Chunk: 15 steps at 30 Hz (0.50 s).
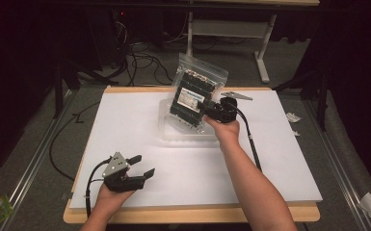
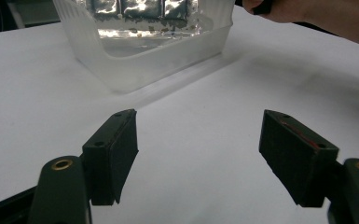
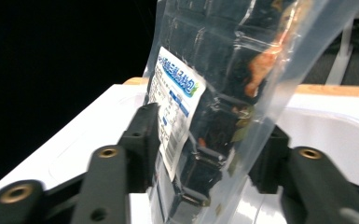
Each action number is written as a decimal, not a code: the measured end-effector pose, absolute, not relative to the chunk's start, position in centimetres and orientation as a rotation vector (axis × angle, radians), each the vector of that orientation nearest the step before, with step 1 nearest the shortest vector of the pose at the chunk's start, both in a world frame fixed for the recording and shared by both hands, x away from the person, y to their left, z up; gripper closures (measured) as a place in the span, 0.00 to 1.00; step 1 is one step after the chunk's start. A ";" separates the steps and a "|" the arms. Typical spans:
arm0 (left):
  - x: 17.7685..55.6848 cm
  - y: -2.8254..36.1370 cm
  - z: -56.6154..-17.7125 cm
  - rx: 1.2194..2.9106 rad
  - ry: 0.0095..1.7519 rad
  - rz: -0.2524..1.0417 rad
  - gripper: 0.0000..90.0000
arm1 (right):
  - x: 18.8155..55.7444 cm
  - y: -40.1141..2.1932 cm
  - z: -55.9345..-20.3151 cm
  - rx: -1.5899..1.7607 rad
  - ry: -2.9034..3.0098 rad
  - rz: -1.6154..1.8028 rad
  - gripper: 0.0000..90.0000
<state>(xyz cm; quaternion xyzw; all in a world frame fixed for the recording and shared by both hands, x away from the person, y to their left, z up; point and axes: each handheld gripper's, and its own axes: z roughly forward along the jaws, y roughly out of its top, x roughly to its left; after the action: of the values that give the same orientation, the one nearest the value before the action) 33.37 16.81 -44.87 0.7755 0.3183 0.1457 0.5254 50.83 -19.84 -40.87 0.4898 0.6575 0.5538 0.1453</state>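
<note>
A clear zip bag (image 1: 195, 94) of dark packets with a white and blue label stands tilted in a clear plastic tub (image 1: 173, 132) at the back middle of the white table. My right gripper (image 1: 203, 108) reaches it from the right. In the right gripper view the bag (image 3: 205, 93) stands between the jaws of the right gripper (image 3: 205, 144), and the pads sit close beside it without squeezing it. My left gripper (image 1: 142, 165) rests near the front left, open and holding nothing. Seen from the left gripper (image 2: 198, 140), the tub (image 2: 135, 70) lies ahead.
The white board (image 1: 270, 159) covers a wooden table whose edge runs along the front. Black cables trail from both grippers and lie on the floor at the back left. A table frame (image 1: 262, 53) stands behind. Paper scraps (image 1: 293, 117) lie on the floor to the right.
</note>
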 end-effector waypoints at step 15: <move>33.4 16.8 -44.9 1.862 0.755 0.341 0.31 | 50.3 -21.3 -40.2 1.451 1.875 1.533 0.40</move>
<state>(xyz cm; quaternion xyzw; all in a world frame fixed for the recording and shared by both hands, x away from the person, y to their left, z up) 33.45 16.81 -44.95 0.7782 0.3155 0.1423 0.5241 50.25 -21.32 -40.19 0.5075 0.6557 0.5362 0.1582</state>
